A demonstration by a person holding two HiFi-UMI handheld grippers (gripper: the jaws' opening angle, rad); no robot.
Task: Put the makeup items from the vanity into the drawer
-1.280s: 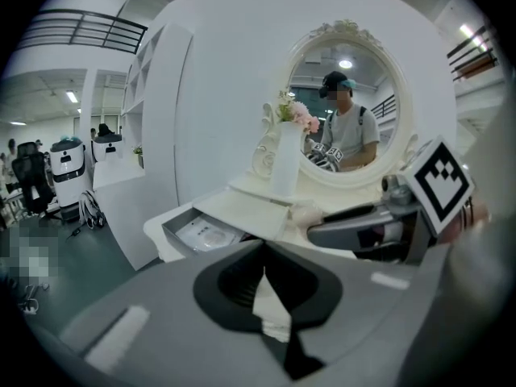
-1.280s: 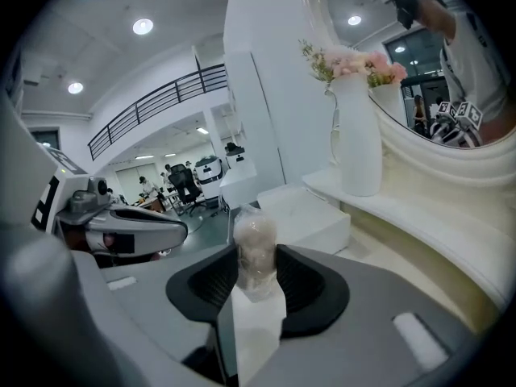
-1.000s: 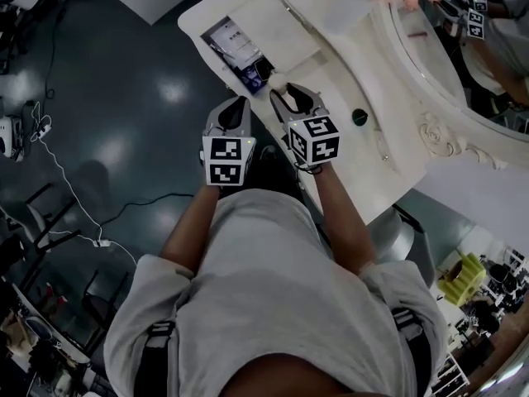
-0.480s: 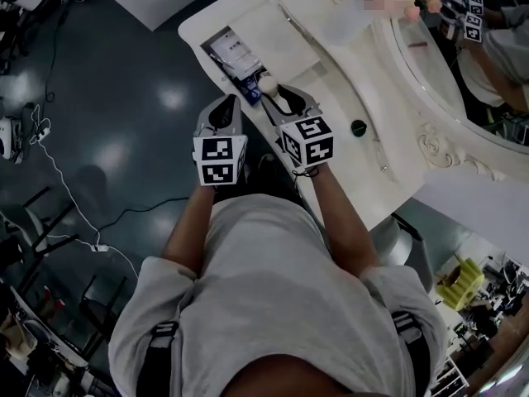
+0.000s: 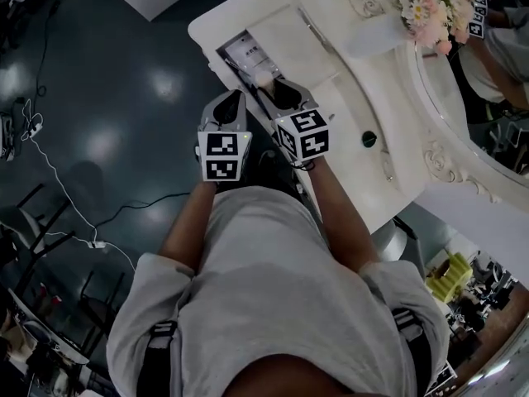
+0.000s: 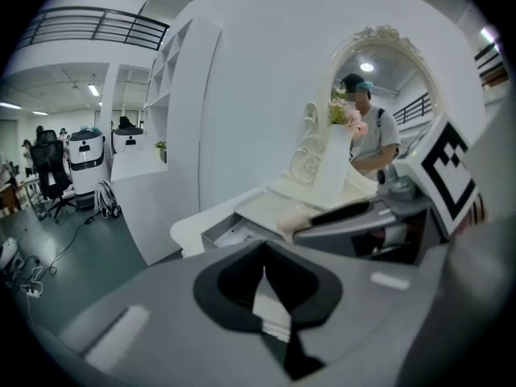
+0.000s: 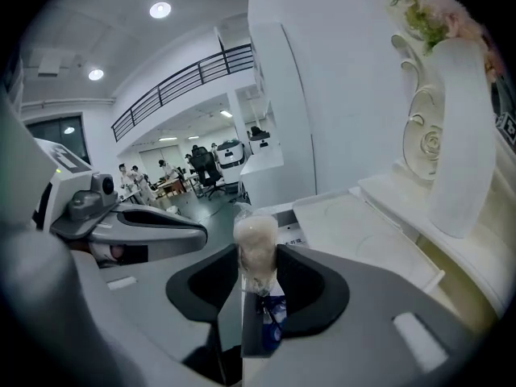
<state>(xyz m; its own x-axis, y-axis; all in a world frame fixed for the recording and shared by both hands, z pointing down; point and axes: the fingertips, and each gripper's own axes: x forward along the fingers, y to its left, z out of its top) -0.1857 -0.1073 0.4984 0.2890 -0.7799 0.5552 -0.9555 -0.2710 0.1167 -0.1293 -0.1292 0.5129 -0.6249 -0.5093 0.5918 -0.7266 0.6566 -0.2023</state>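
the person is standing at a white vanity, and both hands are holding the tools out over its near left corner. the right tool (image 7: 256,290) is gripping a makeup brush (image 7: 255,247): the dark handle is sitting between the 2 jaws, which are standing wide apart around it, and the pale bristle head, wrapped in a clear sleeve, is sticking out beyond the tips. in the head view this brush is hanging over the open drawer (image 5: 233,63), not yet touching anything inside it. the drawer is standing pulled out from the vanity's left end, and white packets and a blue-printed item are lying in it.

the left tool (image 6: 266,285) is hovering just beside the right one, on the floor side of the drawer. its jaws are pressing together with nothing between them.

the tabletop (image 5: 331,81) is stretching away to the person's right. 1 small dark round item (image 5: 369,139) is lying on it, well apart from the drawer, near the base of the oval mirror (image 5: 488,98). a tall white vase (image 7: 463,135) with pink and white flowers (image 5: 434,15) is standing at the back of the tabletop, beside the mirror's carved frame. the mirror is reflecting the person and 1 marker cube. cables are trailing across the dark floor (image 5: 124,98) on the left.
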